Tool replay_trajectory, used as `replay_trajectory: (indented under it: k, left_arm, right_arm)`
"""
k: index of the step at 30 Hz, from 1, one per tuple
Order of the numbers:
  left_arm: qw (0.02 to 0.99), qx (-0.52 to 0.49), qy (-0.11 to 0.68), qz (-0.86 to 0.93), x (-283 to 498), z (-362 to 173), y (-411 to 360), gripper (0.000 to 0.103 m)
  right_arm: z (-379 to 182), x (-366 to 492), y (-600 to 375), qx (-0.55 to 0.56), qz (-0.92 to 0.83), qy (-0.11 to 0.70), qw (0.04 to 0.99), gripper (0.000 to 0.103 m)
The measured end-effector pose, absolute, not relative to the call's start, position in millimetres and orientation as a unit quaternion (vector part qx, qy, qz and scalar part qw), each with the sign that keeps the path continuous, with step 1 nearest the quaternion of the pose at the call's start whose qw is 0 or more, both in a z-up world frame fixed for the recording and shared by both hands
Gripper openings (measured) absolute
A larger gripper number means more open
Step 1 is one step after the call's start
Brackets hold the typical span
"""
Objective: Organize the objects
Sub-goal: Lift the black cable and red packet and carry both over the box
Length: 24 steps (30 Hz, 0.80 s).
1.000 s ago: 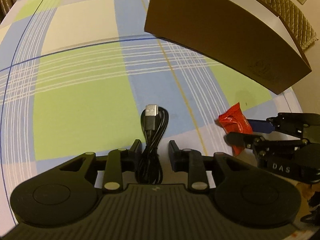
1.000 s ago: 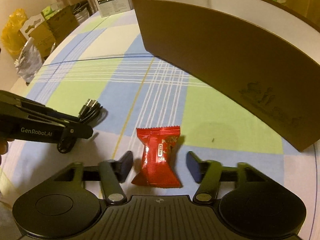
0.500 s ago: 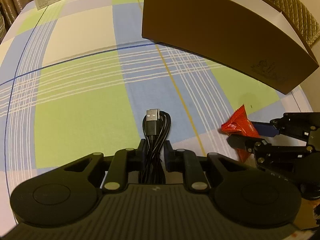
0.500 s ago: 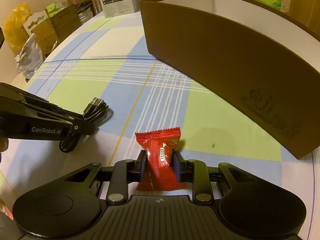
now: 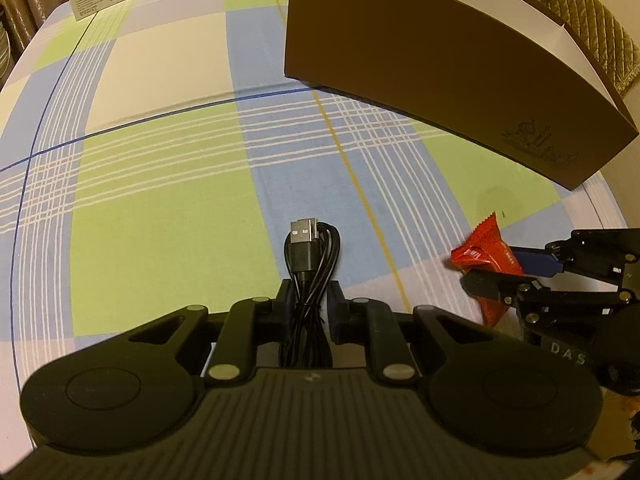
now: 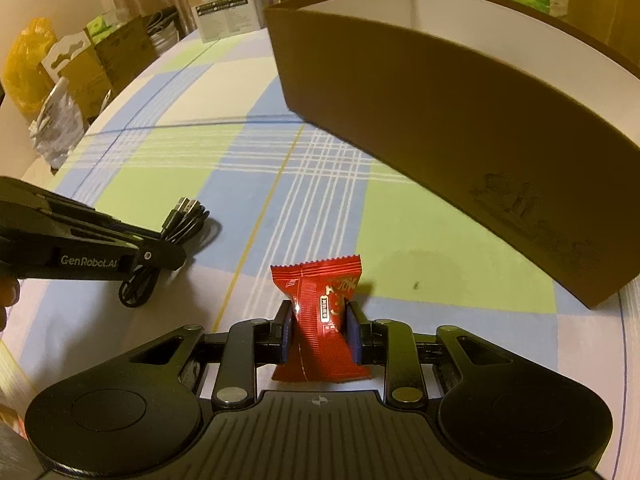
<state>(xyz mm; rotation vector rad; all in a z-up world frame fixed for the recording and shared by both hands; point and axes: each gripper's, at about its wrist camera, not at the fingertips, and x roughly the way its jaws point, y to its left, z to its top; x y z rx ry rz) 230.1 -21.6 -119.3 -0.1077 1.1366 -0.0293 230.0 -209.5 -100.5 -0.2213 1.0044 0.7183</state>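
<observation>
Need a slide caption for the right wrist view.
Right gripper jaws shut on a red candy packet before the open brown box.

Black USB cable [image 5: 310, 276]: coiled into a bundle, plug end forward, clamped at mid-length. Red candy packet [image 6: 320, 320]: crimped ends, gold print, pinched at its waist. Brown box [image 6: 460, 120]: open-topped, white inside, on the checked cloth beyond both.

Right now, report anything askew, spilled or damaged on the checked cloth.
Nothing stands out. The left gripper is shut on the coiled black USB cable, the right gripper on the red snack packet, whose sides pinch in. The brown cardboard box stands upright, undamaged.
</observation>
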Motion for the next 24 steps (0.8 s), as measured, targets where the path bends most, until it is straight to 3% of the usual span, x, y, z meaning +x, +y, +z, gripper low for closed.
replay_trajectory:
  k: [24]
  left_arm:
    - [0.880,-0.050,0.470,-0.048,232,-67,-28,0.011]
  right_arm:
    - [-56,246,-225,-0.060,0.339,0.423,0.838,0.024]
